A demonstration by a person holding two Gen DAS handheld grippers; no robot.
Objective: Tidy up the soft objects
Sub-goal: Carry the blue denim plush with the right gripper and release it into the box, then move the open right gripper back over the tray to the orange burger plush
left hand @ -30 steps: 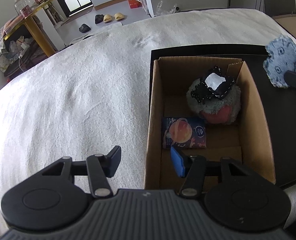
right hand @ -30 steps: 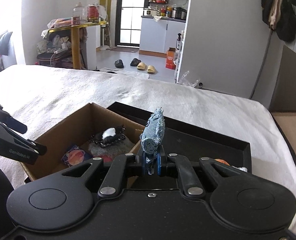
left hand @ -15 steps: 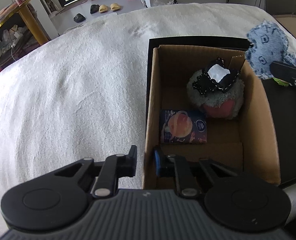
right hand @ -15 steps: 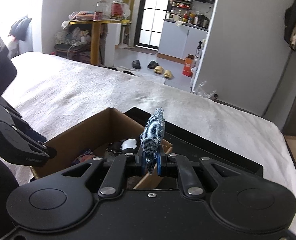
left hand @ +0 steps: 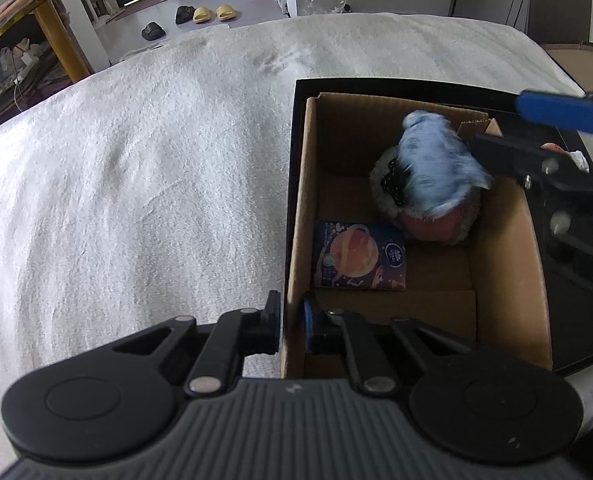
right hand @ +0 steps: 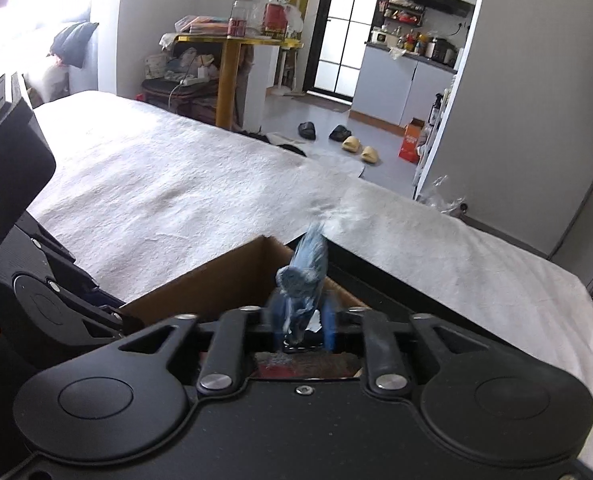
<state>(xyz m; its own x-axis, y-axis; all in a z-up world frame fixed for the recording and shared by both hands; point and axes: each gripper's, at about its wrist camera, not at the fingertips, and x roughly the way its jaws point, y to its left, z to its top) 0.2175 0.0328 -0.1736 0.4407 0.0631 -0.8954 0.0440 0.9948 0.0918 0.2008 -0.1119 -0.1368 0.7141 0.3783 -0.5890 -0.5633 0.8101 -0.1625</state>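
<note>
The left gripper was clamped on the near-left wall of the cardboard box, one finger outside on the white blanket side and the blue-padded finger inside; its jaws had just been closing, and the cardboard stood between them. The box sat inside a shallow black tray on the blanket, with the tray's rim showing along the box's far and left sides; the box was open at the top.

The right gripper reached in over the far right corner of the box; its jaws had just been opening, and the blue pads stood apart with a gap on each side of the blue denim piece; the piece was blurred between them, so whether either pad touched it could not be told. In the left wrist view that same blue denim piece lay blurred on top of the grey and red plush toy at the far right of the box, just beside the tip of the right gripper's dark finger; a black item with white dots peeked out from under its left edge.

A small packet printed with an orange planet lay flat on the box floor, near the left wall and just near-left of the plush toy; beyond the blanket, slippers sat on the floor, and a yellow-legged table stood at the far left, crowded with jars and clutter.
</note>
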